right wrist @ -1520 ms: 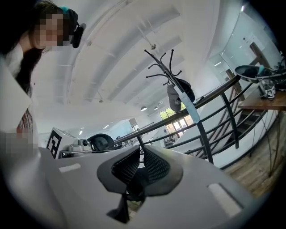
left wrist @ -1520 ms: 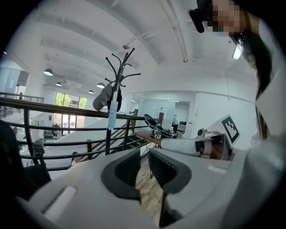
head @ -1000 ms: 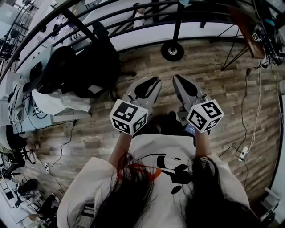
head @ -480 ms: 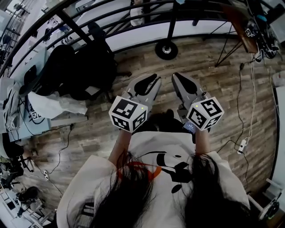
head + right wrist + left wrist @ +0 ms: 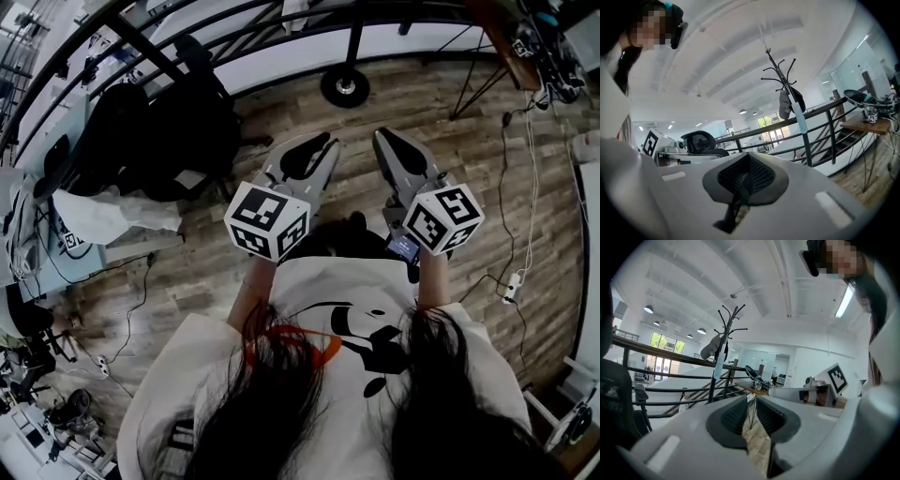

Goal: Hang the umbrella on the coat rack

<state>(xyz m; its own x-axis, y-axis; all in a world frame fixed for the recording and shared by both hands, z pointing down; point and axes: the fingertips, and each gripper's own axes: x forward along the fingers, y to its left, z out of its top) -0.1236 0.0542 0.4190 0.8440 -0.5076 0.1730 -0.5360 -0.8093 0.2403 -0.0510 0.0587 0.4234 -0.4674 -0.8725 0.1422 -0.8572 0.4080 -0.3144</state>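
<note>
A: The jaws of the left gripper [image 5: 752, 405] stand a narrow slit apart, and only wooden floor [image 5: 487, 197] shows through the gap.

B: And the right gripper [image 5: 749, 163]?

A: Its jaws are pressed together at the tips, with nothing caught between the pads.

B: Where are the two of them?

A: In the head view they are side by side in front of the person's chest, held above the floor and apart from each other, both pointing toward the railing [image 5: 234, 42].

B: So where is the umbrella [image 5: 800, 119]?

A: Neither gripper has it. A slim pale-blue thing, which looks like the folded umbrella, hangs down along the pole of the coat rack [image 5: 780, 75].

B: Anything else on that rack?

A: A dark bundle [image 5: 790, 104] hangs on it just above and beside the umbrella. I cannot tell what it is.

B: And the rack itself?

A: It stands upright on a round base [image 5: 345, 86] close to the railing, well apart from both grippers. A black office chair [image 5: 150, 141] is off to the left, and a table on thin legs [image 5: 502, 52] to the right.
</note>
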